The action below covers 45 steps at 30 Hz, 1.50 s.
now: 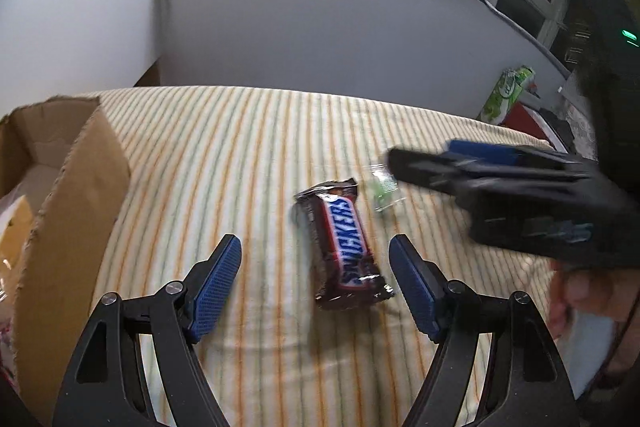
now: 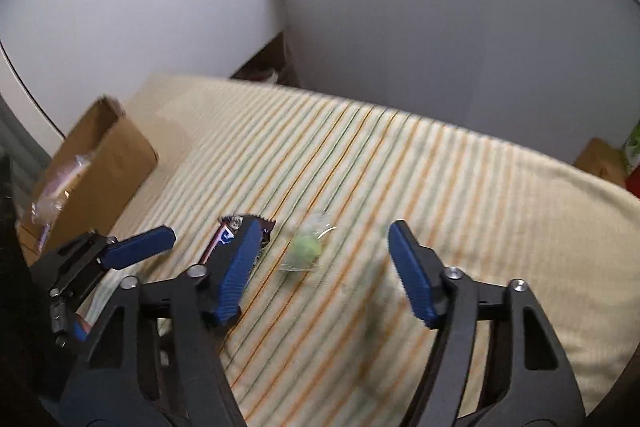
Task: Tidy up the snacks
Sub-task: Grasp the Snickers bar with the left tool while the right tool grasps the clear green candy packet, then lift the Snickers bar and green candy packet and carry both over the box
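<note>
- snickers bar [image 1: 344, 251] is the closest thing to my left gripper [image 1: 316, 283]. it lies flat on the striped cloth [image 1: 240, 155] right between the two blue pads, but nothing is touching it.
- left jaws are spread wide with nothing in them. there's cloth showing on both sides of the bar.
- the bar's long axis runs pretty much straight away from the camera, leaning a bit to the left at the far end. so it's along the fingers, and the pads would close across its short width. my guess is that's what the next move hinges on: drop straight down and squeeze, no twisting.
- right gripper [image 2: 320, 267] is also wide open and empty. it's pointed at the little clear packet [image 2: 306, 247] with something green inside, just past its tips and a touch left of centre. it's blurry, so i can't tell what snack it is.
- in the left view the right gripper [image 1: 452, 163] comes in from the right side, and its tip sits near the packet [image 1: 384, 189].
- so the left is nearer the bar and the right is nearer the packet. the two snacks sit just beside each other, not touching as far as i can see.
- count on the cloth: one snickers, one green packet.
- further off to the left is one cardboard box [image 1: 72, 187], open on top, with some wrapped stuff already in it. i can't count that. i'd guess that's where things go.
- way back right there's a green package [image 1: 506, 95] off the cloth.
</note>
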### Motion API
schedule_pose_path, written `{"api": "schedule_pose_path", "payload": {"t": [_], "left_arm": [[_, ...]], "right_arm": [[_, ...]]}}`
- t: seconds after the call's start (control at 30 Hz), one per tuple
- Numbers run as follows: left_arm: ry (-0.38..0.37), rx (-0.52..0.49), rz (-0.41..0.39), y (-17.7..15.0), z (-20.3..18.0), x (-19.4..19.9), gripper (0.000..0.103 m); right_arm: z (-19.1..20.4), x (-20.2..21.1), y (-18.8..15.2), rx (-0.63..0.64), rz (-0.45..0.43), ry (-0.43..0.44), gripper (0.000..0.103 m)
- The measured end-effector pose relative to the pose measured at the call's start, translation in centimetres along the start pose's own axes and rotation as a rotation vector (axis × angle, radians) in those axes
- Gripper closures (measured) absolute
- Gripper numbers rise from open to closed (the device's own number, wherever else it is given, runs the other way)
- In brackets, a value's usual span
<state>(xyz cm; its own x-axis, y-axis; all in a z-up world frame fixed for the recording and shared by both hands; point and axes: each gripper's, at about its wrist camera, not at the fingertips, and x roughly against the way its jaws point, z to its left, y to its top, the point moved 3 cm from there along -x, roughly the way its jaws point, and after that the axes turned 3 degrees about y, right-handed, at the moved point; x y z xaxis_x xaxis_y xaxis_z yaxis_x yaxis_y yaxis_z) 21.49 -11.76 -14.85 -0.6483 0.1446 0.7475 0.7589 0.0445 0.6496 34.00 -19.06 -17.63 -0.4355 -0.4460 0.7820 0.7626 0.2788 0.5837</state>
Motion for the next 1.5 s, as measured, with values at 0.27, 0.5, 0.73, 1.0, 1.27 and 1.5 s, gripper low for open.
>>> {"api": "schedule_pose_path", "payload": {"t": [0.27, 0.5, 0.73, 1.0, 1.27, 1.5], "left_arm": [[0.033, -0.050, 0.025, 0.4, -1.0, -1.7, 0.072], [-0.003, -0.016, 0.016, 0.3, -0.2, -1.8, 0.076], [-0.036, -0.018, -0.013, 0.0, 0.1, -0.6, 0.076], [-0.016, -0.142, -0.169, -2.3, -1.4, 5.1, 0.076], [-0.030, -0.179, -0.254, -3.5, -1.5, 10.1, 0.076], [-0.037, -0.188, -0.347, -3.5, -1.1, 16.0, 0.076]], "right_arm": [[0.7, 0.3, -1.7, 0.044, -0.025, -0.062, 0.082], [0.8, 2.3, -4.1, -0.019, -0.080, -0.059, 0.082], [3.0, 7.4, -7.8, -0.049, -0.196, -0.143, 0.082], [5.1, 12.6, -14.0, -0.193, -0.364, -0.184, 0.082], [7.3, 16.8, -14.9, -0.188, -0.447, -0.214, 0.082], [11.6, 21.4, -13.8, -0.112, -0.525, -0.246, 0.082]]}}
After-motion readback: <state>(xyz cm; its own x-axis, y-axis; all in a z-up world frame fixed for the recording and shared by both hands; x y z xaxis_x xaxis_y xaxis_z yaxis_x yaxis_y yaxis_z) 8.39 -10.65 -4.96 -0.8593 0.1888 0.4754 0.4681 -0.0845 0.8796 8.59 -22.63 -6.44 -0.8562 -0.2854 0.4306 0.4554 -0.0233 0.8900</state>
